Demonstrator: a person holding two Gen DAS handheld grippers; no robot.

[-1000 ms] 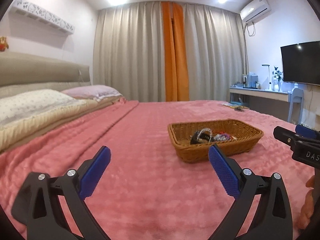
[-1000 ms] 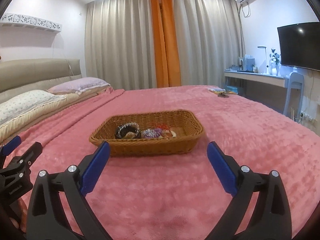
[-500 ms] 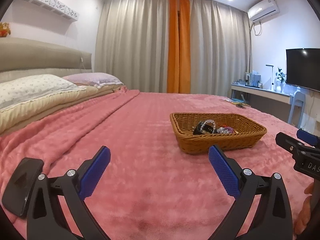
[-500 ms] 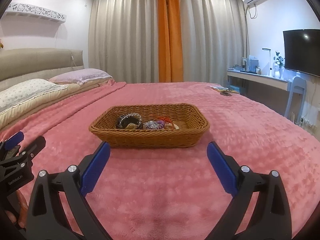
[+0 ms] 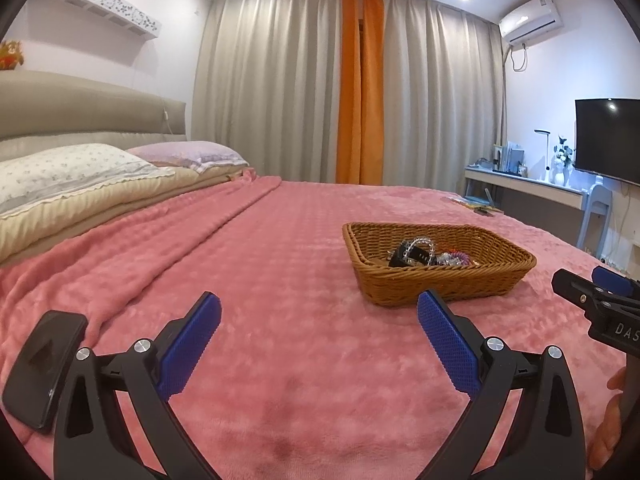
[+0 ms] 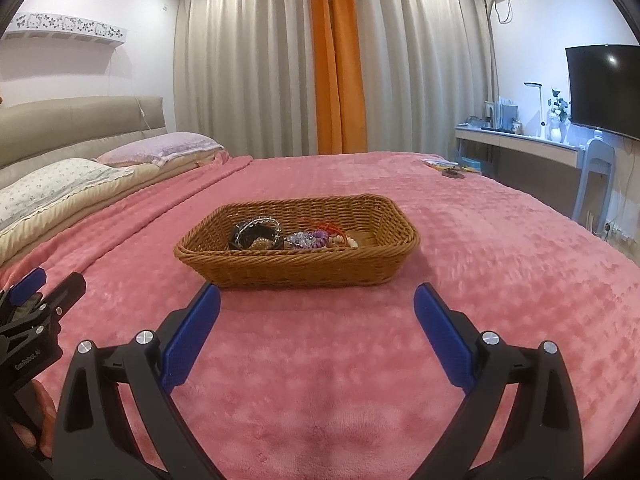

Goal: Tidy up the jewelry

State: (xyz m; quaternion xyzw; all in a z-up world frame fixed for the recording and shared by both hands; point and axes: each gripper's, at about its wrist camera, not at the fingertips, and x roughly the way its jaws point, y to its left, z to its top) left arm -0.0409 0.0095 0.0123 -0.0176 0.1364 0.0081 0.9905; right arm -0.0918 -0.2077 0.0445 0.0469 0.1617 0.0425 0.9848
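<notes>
- Left wrist view: the step in hand looks like the approach, with nothing picked up yet. The left gripper [image 5: 318,314] fills the lower part of the frame, its blue pads spread wide and only pink blanket [image 5: 248,264] between them.
- In the same view the wicker basket [image 5: 440,288] sits right of centre, on the blanket and well beyond the right-hand pad. The jewelry [image 5: 424,254] lies heaped inside it: a dark band with a clear beaded bracelet over it, and purple and pinkish beads to the right.
- At the right edge the right gripper [image 5: 592,290] pokes in, with a hand [image 5: 608,420] below it. A dark flat phone-like object [image 5: 42,368] lies at lower left.
- Right wrist view: the right gripper [image 6: 316,304] is likewise wide open and empty, low in the frame, with the basket [image 6: 304,270] straight ahead at centre, just past the pad tips.
- Here the jewelry [image 6: 288,236] reads more clearly: dark band and crystal bracelet at left, purple beads in the middle, red and pale beads at right, all tangled close.
- The left gripper [image 6: 32,292] shows at the left edge.
- The next move likely calls for reaching over the near rim and closing on a single piece; the tangle could drag neighbours along.
</notes>
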